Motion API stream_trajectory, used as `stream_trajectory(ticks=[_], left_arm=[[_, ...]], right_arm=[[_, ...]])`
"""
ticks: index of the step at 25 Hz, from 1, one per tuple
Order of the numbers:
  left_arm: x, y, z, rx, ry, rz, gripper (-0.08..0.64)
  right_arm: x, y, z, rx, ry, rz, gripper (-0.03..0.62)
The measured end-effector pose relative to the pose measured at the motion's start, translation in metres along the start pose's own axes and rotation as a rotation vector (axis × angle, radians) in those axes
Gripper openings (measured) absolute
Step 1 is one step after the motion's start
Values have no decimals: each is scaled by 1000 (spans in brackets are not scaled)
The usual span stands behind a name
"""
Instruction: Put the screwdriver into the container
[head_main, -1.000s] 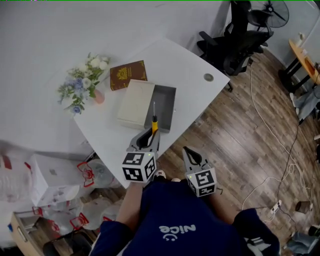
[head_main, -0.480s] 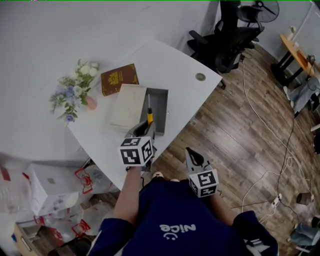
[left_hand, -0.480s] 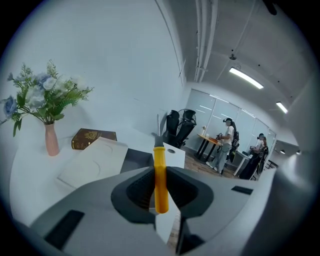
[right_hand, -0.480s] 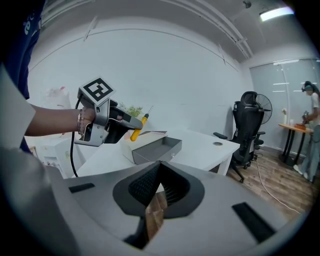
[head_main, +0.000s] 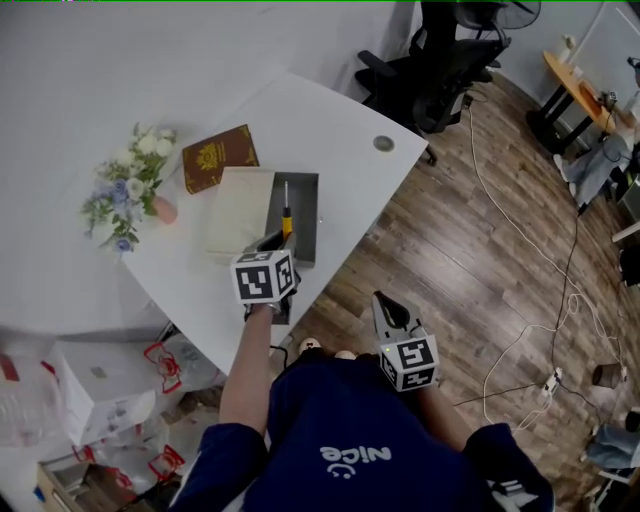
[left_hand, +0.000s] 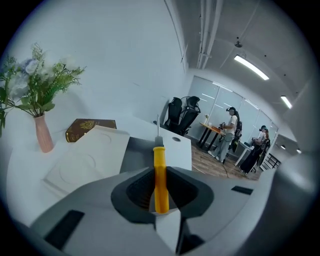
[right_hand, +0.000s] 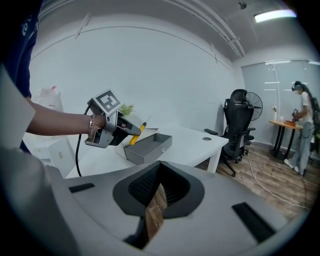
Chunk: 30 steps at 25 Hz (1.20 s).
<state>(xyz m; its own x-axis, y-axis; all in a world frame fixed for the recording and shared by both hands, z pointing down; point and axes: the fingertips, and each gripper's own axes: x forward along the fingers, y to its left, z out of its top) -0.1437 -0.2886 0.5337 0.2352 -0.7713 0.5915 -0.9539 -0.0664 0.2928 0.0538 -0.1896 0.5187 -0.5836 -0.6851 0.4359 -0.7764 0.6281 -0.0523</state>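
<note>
The left claw (head_main: 277, 240) is closed on the yellow plastic handle of a screwdriver (head_main: 286, 221) with a thin metal shaft. In the left gripper view the handle (left_hand: 159, 175) sits squarely between the two jaws of the claw (left_hand: 160, 196), pinched from both sides, and the shaft runs straight ahead out of the grip. The screwdriver is held in the air over the near end of the open grey metal rectangular container (head_main: 304, 200). It is not lying in the container. The right gripper view shows it (right_hand: 136, 134) from the side, slanting up from the left claw (right_hand: 125, 130) above the container's grey wall (right_hand: 150, 146).

The container stands on the white table (head_main: 340, 135). A flat cream-coloured lid (head_main: 238, 212) rests right against its left side. A brown book with a gold emblem (head_main: 215, 158) lies just beyond the lid. A pink vase holding white and blue flowers (head_main: 128, 185) stands near the table's left edge.

The right claw (head_main: 386, 304) hangs off the table, over the wooden plank floor (head_main: 480, 250) and close to the person's body. Its jaws stand slightly apart with nothing between them, and in its own view the floor shows through the narrow gap of the claw (right_hand: 156, 202). A black office chair (head_main: 440, 60) stands beyond the table's far corner.
</note>
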Motion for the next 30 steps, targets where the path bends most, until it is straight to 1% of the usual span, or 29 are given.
stream_trajectory(ticks=[4, 8, 11, 18, 24, 27, 30], left_arm=[[17, 5, -7, -47, 42, -1, 81], [34, 17, -15, -105, 113, 7, 81], [46, 21, -19, -116, 160, 4, 81], [62, 23, -17, -93, 245, 13, 81], [80, 32, -18, -24, 352, 60, 81], [89, 30, -24, 18, 412, 77, 81], [98, 31, -32, 16, 482, 95, 81]], right_arm=[[-8, -10, -9, 6, 28, -27, 21], [-11, -16, -21, 50, 58, -46, 21], [-13, -21, -29, 78, 78, -66, 21], [-14, -31, -46, 122, 132, -82, 21], [-16, -33, -57, 136, 163, -97, 21], [-16, -34, -61, 143, 180, -91, 21], [-17, -31, -64, 142, 197, -83, 21]])
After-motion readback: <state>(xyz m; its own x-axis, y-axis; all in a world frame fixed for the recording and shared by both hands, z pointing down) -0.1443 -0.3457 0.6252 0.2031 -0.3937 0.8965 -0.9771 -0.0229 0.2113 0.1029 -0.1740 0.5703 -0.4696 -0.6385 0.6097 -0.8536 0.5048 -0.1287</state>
